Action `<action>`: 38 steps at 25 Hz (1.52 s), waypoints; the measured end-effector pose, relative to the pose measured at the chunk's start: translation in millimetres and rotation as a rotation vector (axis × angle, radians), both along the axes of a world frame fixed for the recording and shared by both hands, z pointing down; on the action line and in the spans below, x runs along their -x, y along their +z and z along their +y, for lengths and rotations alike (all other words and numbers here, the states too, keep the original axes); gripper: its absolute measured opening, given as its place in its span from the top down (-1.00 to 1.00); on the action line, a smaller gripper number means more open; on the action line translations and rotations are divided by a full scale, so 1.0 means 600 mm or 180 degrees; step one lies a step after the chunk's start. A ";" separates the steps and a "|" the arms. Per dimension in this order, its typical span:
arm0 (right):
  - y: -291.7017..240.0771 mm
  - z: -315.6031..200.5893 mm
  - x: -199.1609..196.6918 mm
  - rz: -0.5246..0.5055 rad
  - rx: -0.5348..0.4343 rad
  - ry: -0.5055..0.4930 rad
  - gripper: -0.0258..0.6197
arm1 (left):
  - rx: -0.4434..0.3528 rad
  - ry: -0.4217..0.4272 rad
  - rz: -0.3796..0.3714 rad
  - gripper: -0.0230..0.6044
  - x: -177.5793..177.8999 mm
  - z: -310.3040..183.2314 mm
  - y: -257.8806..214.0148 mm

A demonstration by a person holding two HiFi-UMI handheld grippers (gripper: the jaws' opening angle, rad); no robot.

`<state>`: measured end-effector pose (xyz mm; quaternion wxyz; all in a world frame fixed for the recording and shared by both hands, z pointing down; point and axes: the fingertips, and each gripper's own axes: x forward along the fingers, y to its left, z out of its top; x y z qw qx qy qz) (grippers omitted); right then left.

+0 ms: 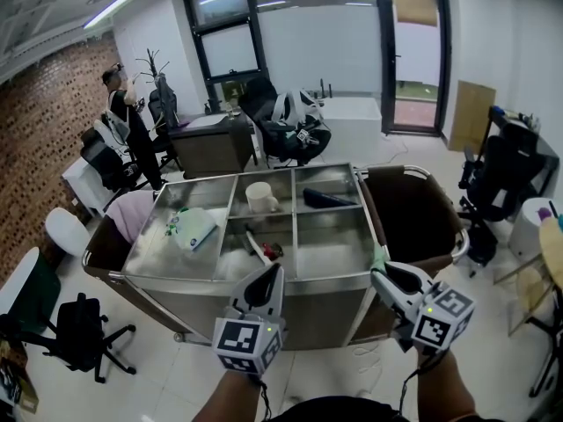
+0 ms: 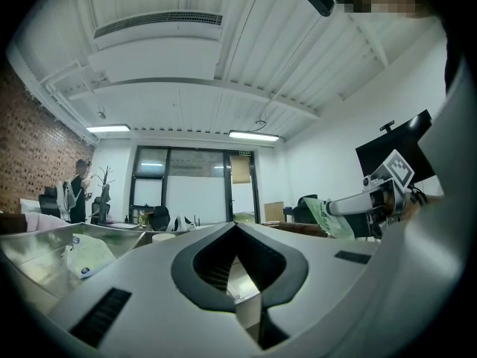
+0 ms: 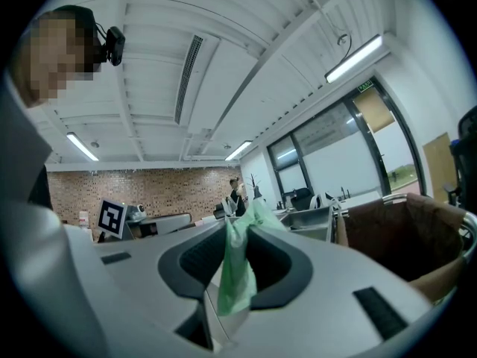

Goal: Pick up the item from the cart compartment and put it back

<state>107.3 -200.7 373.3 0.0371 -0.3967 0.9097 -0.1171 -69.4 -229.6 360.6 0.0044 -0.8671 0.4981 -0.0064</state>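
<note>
The right claw (image 1: pixel 378 272) is closed on a thin green plastic bag (image 1: pixel 378 256). In the right gripper view the bag (image 3: pixel 237 274) is pinched at the tips of the claw (image 3: pixel 240 222) and hangs limp down through the hollow between the jaws. The head view shows this claw raised just off the near right corner of the steel cart (image 1: pixel 290 283), so the bag is in the air by the cart's rim and in none of its compartments. From the left gripper view the same bag (image 2: pixel 328 218) shows as a green flap at the end of the other tool.

The left claw (image 1: pixel 274 272) hovers over the cart's near edge, about at its middle. Its tips (image 2: pixel 237 226) meet and nothing is gripped between them.

The cart's top is split into compartments. A green and white packet (image 1: pixel 190 228) lies in the large left one, a white cup (image 1: pixel 260 196) stands in the far middle one, and a dark object (image 1: pixel 327 199) lies in the far right one. A brown sack (image 1: pixel 410 211) hangs at the cart's right end. A person (image 1: pixel 120 104) stands far back by the brick wall.
</note>
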 end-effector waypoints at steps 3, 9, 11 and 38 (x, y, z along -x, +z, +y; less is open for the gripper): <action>-0.002 0.000 0.001 0.0003 -0.0001 -0.0011 0.58 | -0.0033 -0.0003 -0.0002 0.93 0.000 0.000 -0.005; 0.001 0.000 0.000 -0.0007 -0.0002 -0.0009 0.58 | -0.0027 0.0005 -0.0020 0.93 -0.005 0.000 -0.003; 0.001 0.000 -0.001 -0.0010 -0.0001 -0.0001 0.58 | -0.0019 0.0003 -0.0026 0.93 -0.004 -0.001 -0.002; -0.044 -0.079 0.026 0.0345 -0.0229 -0.0028 0.58 | 0.0013 -0.0008 -0.0028 0.93 -0.001 0.008 0.006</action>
